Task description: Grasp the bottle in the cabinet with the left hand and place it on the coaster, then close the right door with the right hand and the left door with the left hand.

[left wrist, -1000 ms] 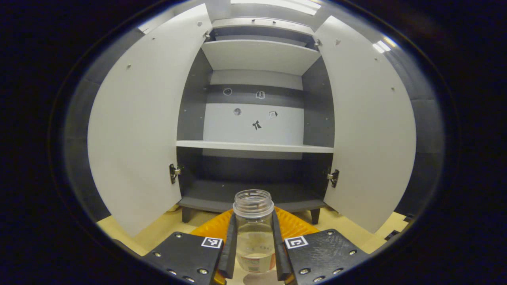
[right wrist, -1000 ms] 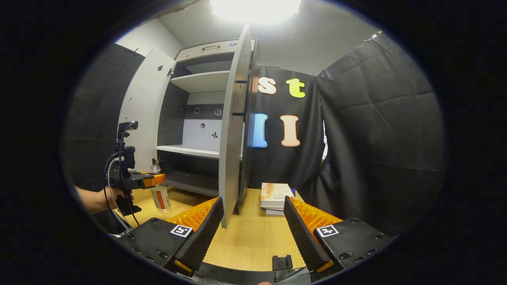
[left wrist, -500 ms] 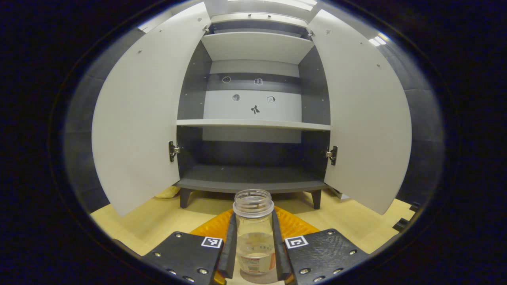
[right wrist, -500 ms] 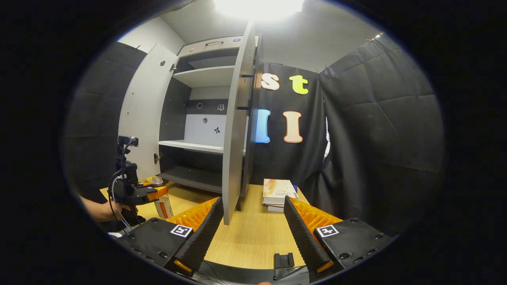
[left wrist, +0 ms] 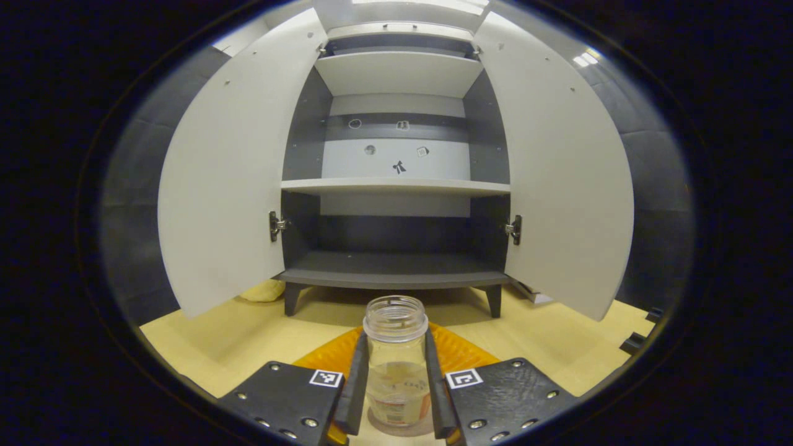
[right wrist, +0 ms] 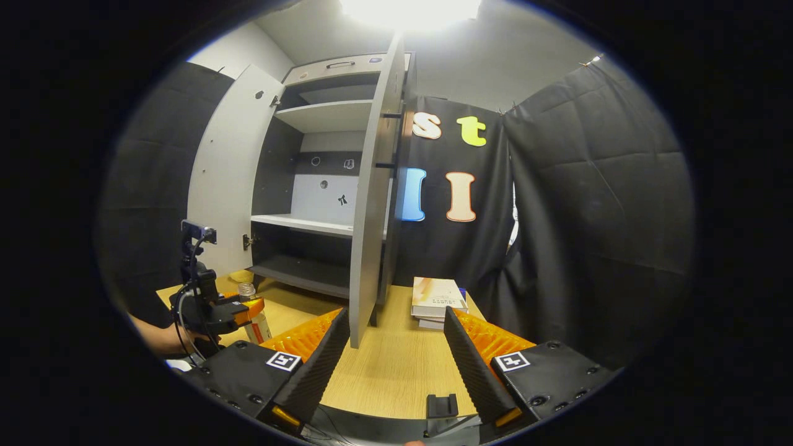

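Holding the bottle (left wrist: 396,362) upright, my left tongs (left wrist: 396,396) pinch it from both sides, one finger pressed against each flank of its clear body. The bottle has no cap, its threaded mouth rises above the fingertips, and a little liquid and a label show in its lower half. Its base sits at or just above the pale wooden bench (left wrist: 217,334); I cannot tell whether it touches. A translucent round patch shows under it, possibly the coaster, but I cannot be sure.

Straight ahead of the left tongs stands the cabinet (left wrist: 396,272), with its left door (left wrist: 226,186) and right door (left wrist: 560,186) both swung wide open. The shelves inside are bare.

My right tongs (right wrist: 396,362) are spread wide and grip nothing, hovering over the bench. Just ahead of them, between the fingers, is the edge of the open right door. Beyond the right finger lies a small stack of books (right wrist: 437,300). Off to their left I see the left tongs holding the bottle, with a hand (right wrist: 170,337) behind them.
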`<state>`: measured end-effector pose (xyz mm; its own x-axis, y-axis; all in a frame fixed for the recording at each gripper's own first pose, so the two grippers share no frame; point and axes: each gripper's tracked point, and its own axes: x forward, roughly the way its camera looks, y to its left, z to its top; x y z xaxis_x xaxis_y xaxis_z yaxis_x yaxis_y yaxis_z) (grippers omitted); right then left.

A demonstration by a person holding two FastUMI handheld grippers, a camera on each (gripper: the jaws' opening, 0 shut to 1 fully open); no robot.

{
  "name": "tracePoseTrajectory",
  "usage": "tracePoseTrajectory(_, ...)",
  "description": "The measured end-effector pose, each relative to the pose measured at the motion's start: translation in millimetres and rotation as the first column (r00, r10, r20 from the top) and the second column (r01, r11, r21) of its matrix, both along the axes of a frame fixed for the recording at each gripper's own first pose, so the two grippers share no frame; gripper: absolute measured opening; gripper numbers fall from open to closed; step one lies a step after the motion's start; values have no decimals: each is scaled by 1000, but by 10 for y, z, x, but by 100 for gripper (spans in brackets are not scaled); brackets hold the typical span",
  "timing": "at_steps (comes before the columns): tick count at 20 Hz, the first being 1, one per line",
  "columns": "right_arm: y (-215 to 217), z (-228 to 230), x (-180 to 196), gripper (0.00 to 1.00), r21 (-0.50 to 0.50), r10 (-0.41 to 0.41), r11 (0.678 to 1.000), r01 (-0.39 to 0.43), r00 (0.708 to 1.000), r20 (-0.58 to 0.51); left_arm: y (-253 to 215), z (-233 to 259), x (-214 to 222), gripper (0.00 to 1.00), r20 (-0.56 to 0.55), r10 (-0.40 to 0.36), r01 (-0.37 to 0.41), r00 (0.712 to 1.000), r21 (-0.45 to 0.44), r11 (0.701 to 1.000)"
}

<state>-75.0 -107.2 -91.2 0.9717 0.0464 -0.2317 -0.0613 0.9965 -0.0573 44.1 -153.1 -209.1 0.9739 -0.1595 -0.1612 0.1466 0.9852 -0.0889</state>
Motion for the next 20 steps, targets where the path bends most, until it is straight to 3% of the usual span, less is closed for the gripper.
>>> tracePoseTrajectory(1,1,26,21,98,4,0,1000,0,1000,6,-22,-15,-26,46,-8,-4,4,1000,0,1000)
tracePoseTrajectory(6,-25,166,149,96,37,5,999,-6,1000,28,-41,205,-81,85,4,7,-7,1000,23,1000)
tracePoseTrajectory(15,-339,863,693,97,121,-21,993,4,990,142,66,1469,-355,84,93,37,-41,995,38,998)
tracePoseTrajectory(20,-608,1089,1029,97,154,-56,987,38,992,112,423,2063,-546,85,138,105,-110,985,24,994)
